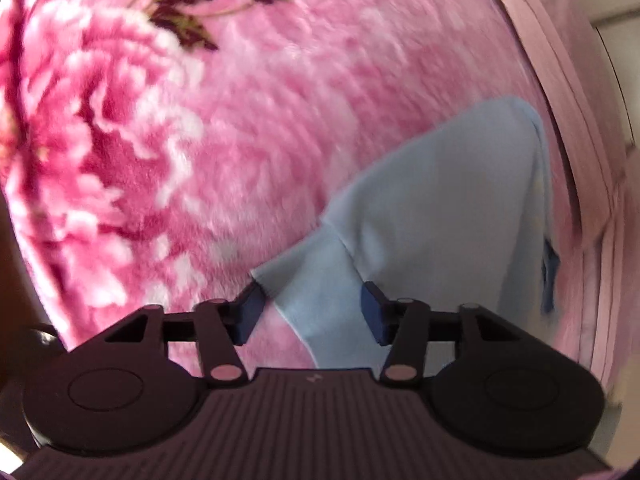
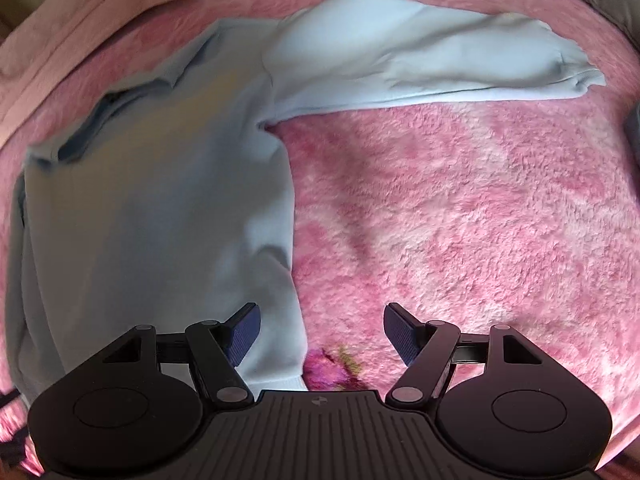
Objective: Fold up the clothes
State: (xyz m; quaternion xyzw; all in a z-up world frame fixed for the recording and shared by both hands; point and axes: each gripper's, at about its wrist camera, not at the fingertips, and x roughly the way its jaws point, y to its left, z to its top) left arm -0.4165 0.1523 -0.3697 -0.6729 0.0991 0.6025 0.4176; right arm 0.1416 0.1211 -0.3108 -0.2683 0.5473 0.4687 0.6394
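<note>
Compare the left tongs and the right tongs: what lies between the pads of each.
The left tongs straddle the light blue sweatshirt cuff; the right tongs straddle its hem corner and bare pink blanket. The left view is blurred, the right sharper. Both are open, gripping nothing.

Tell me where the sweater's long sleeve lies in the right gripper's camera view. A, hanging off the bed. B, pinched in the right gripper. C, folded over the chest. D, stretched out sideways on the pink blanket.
D: the sleeve of the light blue sweater runs out flat across the pink blanket, and the right gripper is open, holding nothing.
</note>
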